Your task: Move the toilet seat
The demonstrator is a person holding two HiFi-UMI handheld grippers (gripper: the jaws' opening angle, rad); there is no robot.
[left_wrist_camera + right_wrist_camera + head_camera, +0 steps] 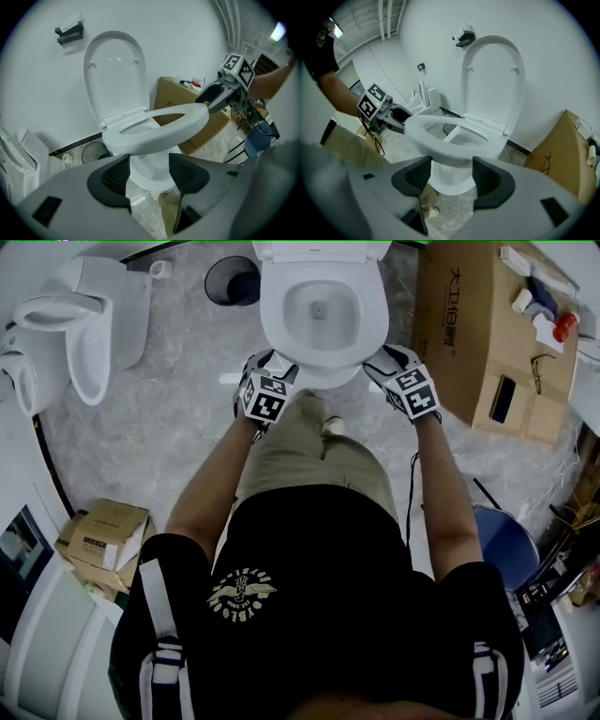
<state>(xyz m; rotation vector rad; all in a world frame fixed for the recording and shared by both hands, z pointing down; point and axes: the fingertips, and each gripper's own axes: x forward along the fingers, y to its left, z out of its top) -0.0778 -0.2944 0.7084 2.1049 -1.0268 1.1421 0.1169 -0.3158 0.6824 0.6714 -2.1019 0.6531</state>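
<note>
Toilet seat (pixel 274 322): at 12 o'clock from the person, front edge lifted off the bowl (pixel 447 182) and tilted up, back edge at the hinge.
Lid (pixel 112 70): upright against the white wall behind the seat.
Left hand-held gripper (pixel 272 362): at the seat's front rim, about 7 o'clock on the ring. Its jaws stand wide apart, with the underside of the rim just past their tips. They are not closed on the rim.
Right hand-held gripper (pixel 386 360): at the front rim about 5 o'clock. Its jaws are likewise wide, with the rim just above the gap between them and nothing clamped.
Contact: each gripper's view shows the other's tips against the seat's edge — whether they bear its weight I cannot tell.
Left forearm (pixel 211 493): bare, stretched forward and down toward 11 o'clock, marker cube facing up.
Right forearm (pixel 452 507): bare, nearly straight toward 12 o'clock, cube facing up.
Stance: person close to the bowl, one khaki-trousered leg (pixel 314 451) between the two arms.
Cardboard box (pixel 469 324): on the floor at 2 o'clock, just beside the toilet.
Bin (pixel 232 282): at 11 o'clock, beside the bowl.
Second toilet (pixel 80 329): at 10 o'clock, well apart.
</note>
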